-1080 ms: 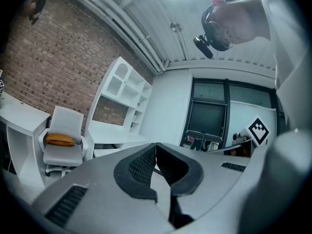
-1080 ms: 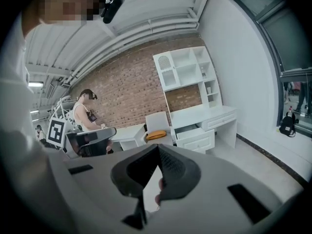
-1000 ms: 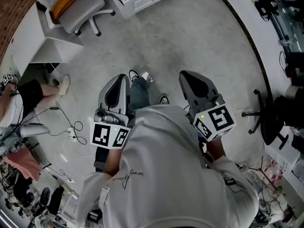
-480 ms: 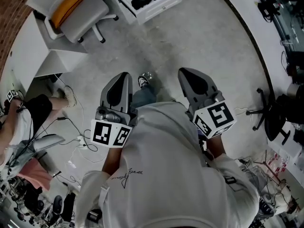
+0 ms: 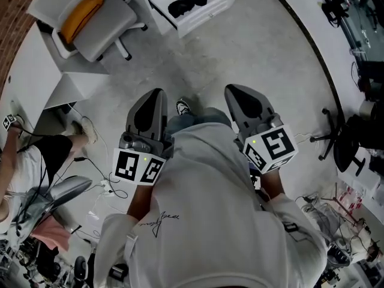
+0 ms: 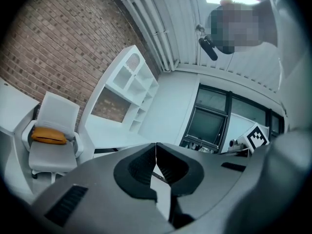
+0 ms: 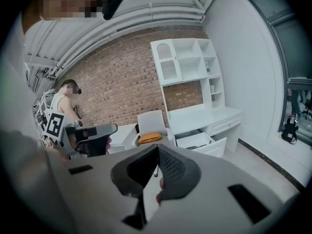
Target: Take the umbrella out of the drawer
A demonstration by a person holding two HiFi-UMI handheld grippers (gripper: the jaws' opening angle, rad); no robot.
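Note:
A black folded umbrella lies in an open white drawer at the top of the head view. The same drawer stands pulled out under a white desk in the right gripper view. Both grippers are held out in front of the person's body, well short of the drawer. My left gripper is shut, its jaws meeting with nothing between them. My right gripper is likewise shut and empty. The left gripper also shows in the right gripper view.
A white chair with an orange cushion stands left of the drawer. A white desk runs along the left. Another person sits at the left, cables on the floor nearby. A black office chair is at the right.
The drawer, the white chair and the desk have slid down the head view and come nearer. More of the umbrella shows. Both grippers stay shut and side by side.

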